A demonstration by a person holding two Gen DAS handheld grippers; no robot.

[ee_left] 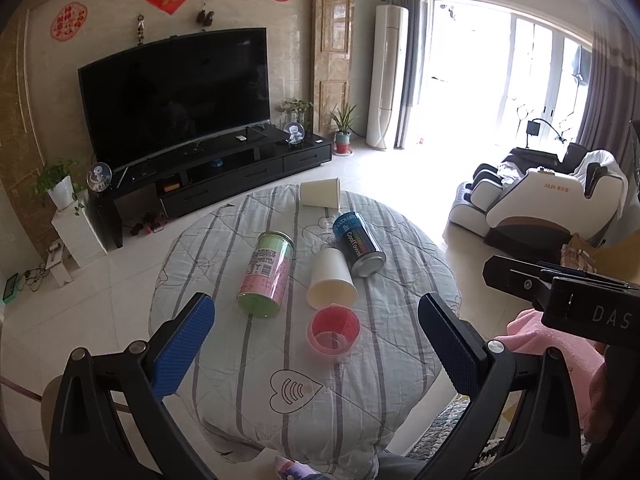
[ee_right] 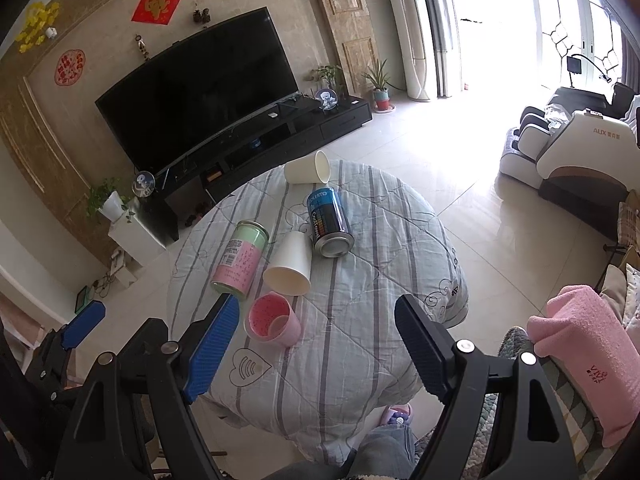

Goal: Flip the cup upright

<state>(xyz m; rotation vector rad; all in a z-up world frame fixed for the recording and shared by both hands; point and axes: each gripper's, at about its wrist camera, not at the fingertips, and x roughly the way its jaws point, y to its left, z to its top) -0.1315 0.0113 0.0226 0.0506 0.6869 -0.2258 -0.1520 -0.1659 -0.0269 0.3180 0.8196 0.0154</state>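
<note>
Lying on side on quilt-covered round desk, small pink translucent plastic cup, mouth toward camera (axis roughly along fingers); left gripper nearer, right gripper also close, both wide open, empty.

The right gripper hangs wide open above the table's near edge. The pink cup lies on its side between a white cup and that edge.
</note>
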